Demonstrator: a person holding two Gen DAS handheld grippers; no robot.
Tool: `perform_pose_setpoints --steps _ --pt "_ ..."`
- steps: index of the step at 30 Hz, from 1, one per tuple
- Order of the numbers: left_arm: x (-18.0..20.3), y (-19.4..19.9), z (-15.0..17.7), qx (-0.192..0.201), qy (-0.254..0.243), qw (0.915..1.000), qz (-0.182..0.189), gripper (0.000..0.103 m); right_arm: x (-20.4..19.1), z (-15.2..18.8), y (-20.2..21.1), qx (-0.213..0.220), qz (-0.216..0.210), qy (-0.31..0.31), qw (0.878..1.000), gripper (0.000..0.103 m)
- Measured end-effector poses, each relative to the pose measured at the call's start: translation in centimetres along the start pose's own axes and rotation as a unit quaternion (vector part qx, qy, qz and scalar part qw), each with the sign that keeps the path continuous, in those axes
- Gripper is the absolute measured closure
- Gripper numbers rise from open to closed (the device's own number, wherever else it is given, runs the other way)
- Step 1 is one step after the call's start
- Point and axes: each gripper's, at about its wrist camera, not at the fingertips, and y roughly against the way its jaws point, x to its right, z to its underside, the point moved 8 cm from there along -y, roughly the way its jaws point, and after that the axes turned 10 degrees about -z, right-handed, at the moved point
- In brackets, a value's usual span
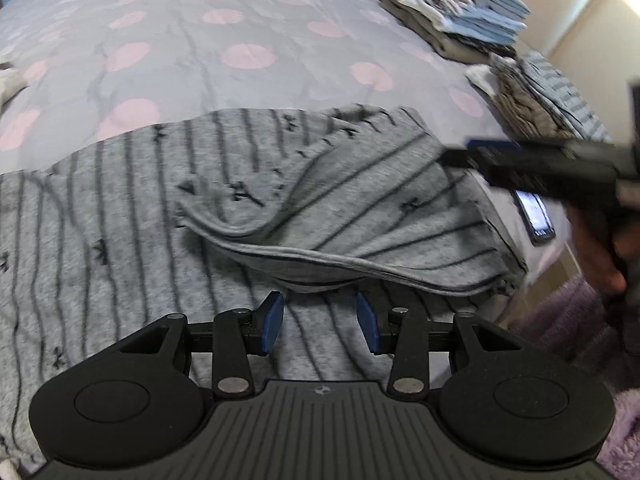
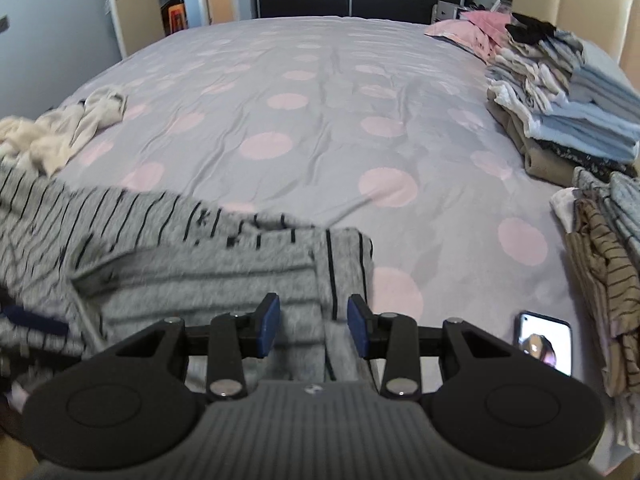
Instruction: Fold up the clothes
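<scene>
the grey striped garment (image 1: 256,184) lies at the near edge of the bed (image 1: 240,20), 1 side already flipped over itself, probably so it narrows before the final fold. both claws hang over it with jaws apart, gripping nothing: left claw (image 1: 320,322), right claw (image 2: 313,326). folded stacks (image 2: 560,92) sit clear on the right.
</scene>
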Motion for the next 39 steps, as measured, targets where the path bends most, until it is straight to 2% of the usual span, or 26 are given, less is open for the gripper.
perform_pose_setpoints --steps 5,7,9,12,17,21,24,25,27,28,30,32,39 --pt "1.7 -0.5 0.1 -0.008 -0.027 0.9992 0.028 0.065 0.4 -1.1 -1.8 0.000 -0.019 -0.029 0.999 0.063" --pt "2.5 -0.6 0.1 -0.010 -0.032 0.9983 0.048 0.065 0.2 -0.9 -2.3 -0.009 -0.018 -0.027 0.999 0.068" --pt "3.3 -0.7 0.2 -0.011 -0.032 0.9971 0.069 0.065 0.0 -0.6 -2.2 -0.013 -0.020 -0.020 0.999 0.086" --pt "4.6 -0.7 0.1 -0.010 -0.029 0.9945 0.100 0.065 -0.1 -0.3 -1.4 -0.008 -0.020 -0.016 1.000 0.099" --pt "6.3 0.0 -0.6 0.009 -0.029 0.9913 0.128 0.063 -0.3 0.6 0.6 -0.005 -0.041 -0.025 0.999 0.101" --pt "6.6 -0.1 -1.0 0.008 -0.004 0.9919 0.127 0.062 -1.0 1.6 2.0 -0.008 -0.057 -0.016 0.998 0.102" --pt "6.2 -0.8 -1.1 -0.005 0.022 0.9934 0.112 0.063 -2.0 2.4 3.1 -0.010 -0.066 0.004 0.998 0.102" --pt "5.9 -1.0 -1.0 -0.010 0.033 0.9939 0.105 0.065 -2.3 2.7 3.5 -0.011 -0.069 0.011 0.998 0.102" --pt "5.2 -1.5 -0.7 -0.021 0.059 0.9927 0.103 0.079 -2.9 3.2 4.6 -0.006 -0.072 0.034 0.997 0.102" --pt "4.8 -1.7 -0.5 -0.025 0.075 0.9912 0.106 0.081 -3.2 3.5 5.1 -0.004 -0.075 0.045 0.996 0.102" --pt "4.4 -2.0 -0.3 -0.029 0.095 0.9890 0.110 0.098 -3.9 4.1 5.8 -0.003 -0.077 0.072 0.994 0.102" --pt "4.1 -1.9 -0.2 -0.025 0.103 0.9887 0.107 0.103 -4.2 4.7 5.9 -0.012 -0.067 0.097 0.993 0.102" --pt "3.0 -0.7 0.7 -0.019 0.115 0.9879 0.103 0.103 -5.2 6.4 6.5 -0.035 -0.056 0.156 0.986 0.102"
